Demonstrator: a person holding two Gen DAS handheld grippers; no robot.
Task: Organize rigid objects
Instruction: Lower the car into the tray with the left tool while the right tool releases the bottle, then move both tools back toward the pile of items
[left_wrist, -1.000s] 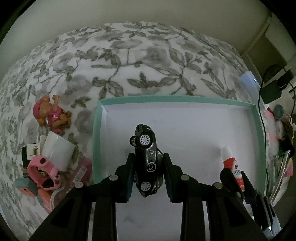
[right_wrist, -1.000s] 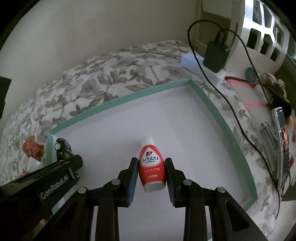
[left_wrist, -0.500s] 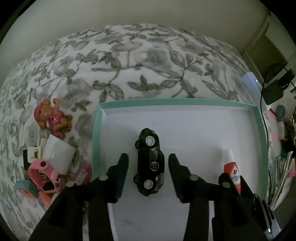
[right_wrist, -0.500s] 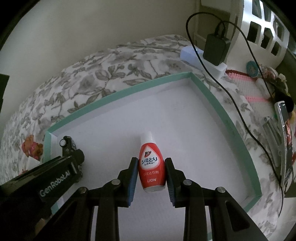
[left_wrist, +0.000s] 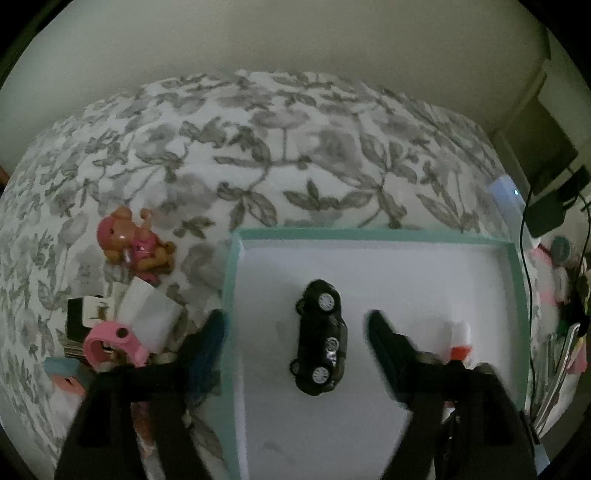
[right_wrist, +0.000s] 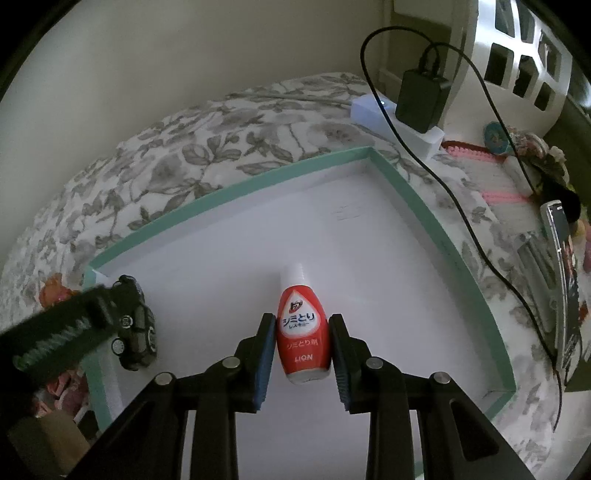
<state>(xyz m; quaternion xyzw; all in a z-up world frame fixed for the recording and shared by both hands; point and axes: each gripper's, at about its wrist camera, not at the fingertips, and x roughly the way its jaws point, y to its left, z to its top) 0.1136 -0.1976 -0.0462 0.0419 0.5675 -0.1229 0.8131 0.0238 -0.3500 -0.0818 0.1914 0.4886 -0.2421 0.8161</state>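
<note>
Left claw (left_wrist: 295, 325) opening, toy car (left_wrist: 322, 336) free between its jaws at frame centre; right claw (right_wrist: 301, 332) grips red bottle (right_wrist: 303, 334).

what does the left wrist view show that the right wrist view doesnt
Only the left wrist view shows the pink watch and white box beside the tray. Only the right wrist view shows the black charger and the bottle's label. Both show the teal tray, the toy car between the opening left gripper, and the red bottle in the right gripper.

Left tongs (left_wrist: 295, 332) blurred; bottle (left_wrist: 460, 341) part-hidden.
</note>
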